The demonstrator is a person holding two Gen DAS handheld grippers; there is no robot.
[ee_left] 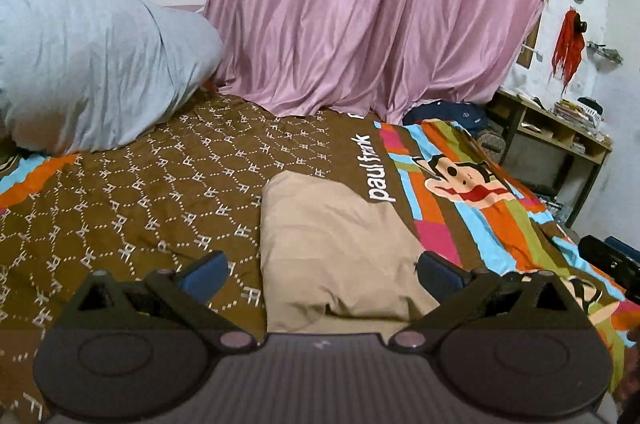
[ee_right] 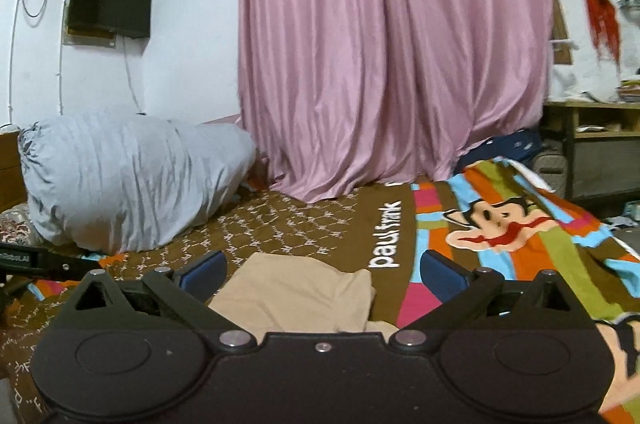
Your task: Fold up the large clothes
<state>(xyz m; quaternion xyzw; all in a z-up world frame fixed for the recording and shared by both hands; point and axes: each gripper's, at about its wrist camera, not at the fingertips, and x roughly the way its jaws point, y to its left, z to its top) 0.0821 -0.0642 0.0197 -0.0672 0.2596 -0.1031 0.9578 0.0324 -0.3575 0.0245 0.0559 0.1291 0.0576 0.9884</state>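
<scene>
On the bed (ee_left: 120, 192), at 6 o'clock below the curtain (ee_left: 360, 4), lies the folded beige garment (ee_left: 332, 248): soft, light, limp; best pinched at an edge fold. Left gripper (ee_left: 322, 266) and right gripper (ee_right: 322, 264) fingers stand apart, empty.

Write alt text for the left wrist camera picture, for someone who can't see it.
A folded beige garment lies on a brown patterned bedspread, just ahead of the open left gripper, whose blue-padded fingers hold nothing. Behind it a pink curtain hangs down to the bed, with a large grey bundle on the left.
</scene>
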